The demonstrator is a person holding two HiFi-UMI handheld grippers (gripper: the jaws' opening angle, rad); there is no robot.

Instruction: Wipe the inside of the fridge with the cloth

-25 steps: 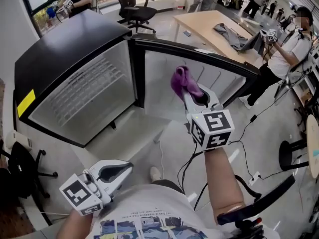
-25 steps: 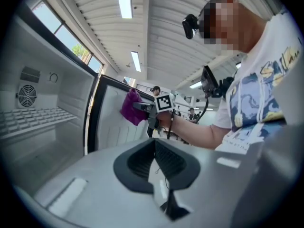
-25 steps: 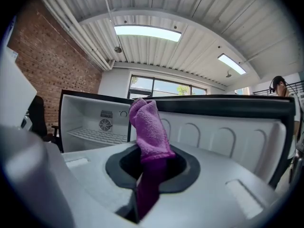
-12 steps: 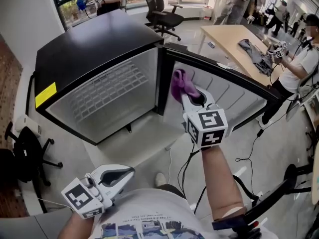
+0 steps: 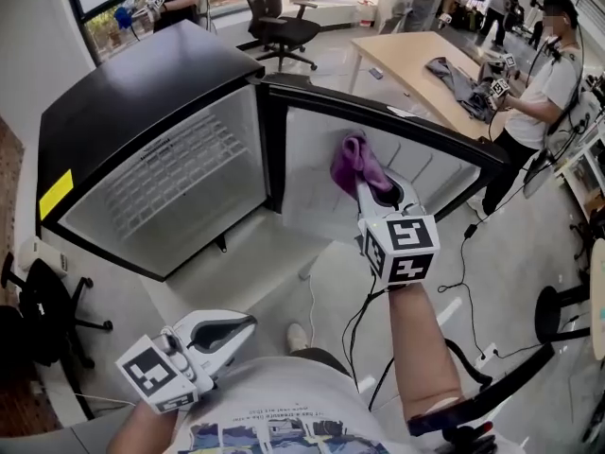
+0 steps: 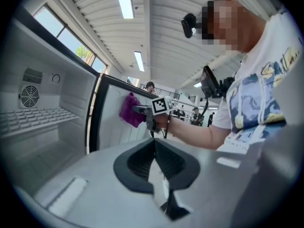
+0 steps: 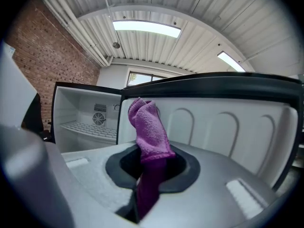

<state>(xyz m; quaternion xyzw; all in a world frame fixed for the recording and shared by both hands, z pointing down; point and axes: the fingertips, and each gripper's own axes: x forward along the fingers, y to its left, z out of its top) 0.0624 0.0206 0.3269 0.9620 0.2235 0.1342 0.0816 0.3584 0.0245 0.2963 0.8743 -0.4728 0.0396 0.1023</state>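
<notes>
Right claw (image 5: 363,183) is up at the open fridge (image 5: 123,93), clamped tight on the purple cloth (image 5: 351,160), which bunches up above its tips. The right gripper view shows the cloth (image 7: 149,129) pinched between the jaws, just in front of the white inner liner of the door (image 5: 307,149) and not inside the cabinet. The wire shelf (image 5: 170,164) sits off to the left. Left claw (image 5: 238,326) hangs low by the person's shirt (image 5: 274,414), jaws together on nothing, well apart from the fridge.
</notes>
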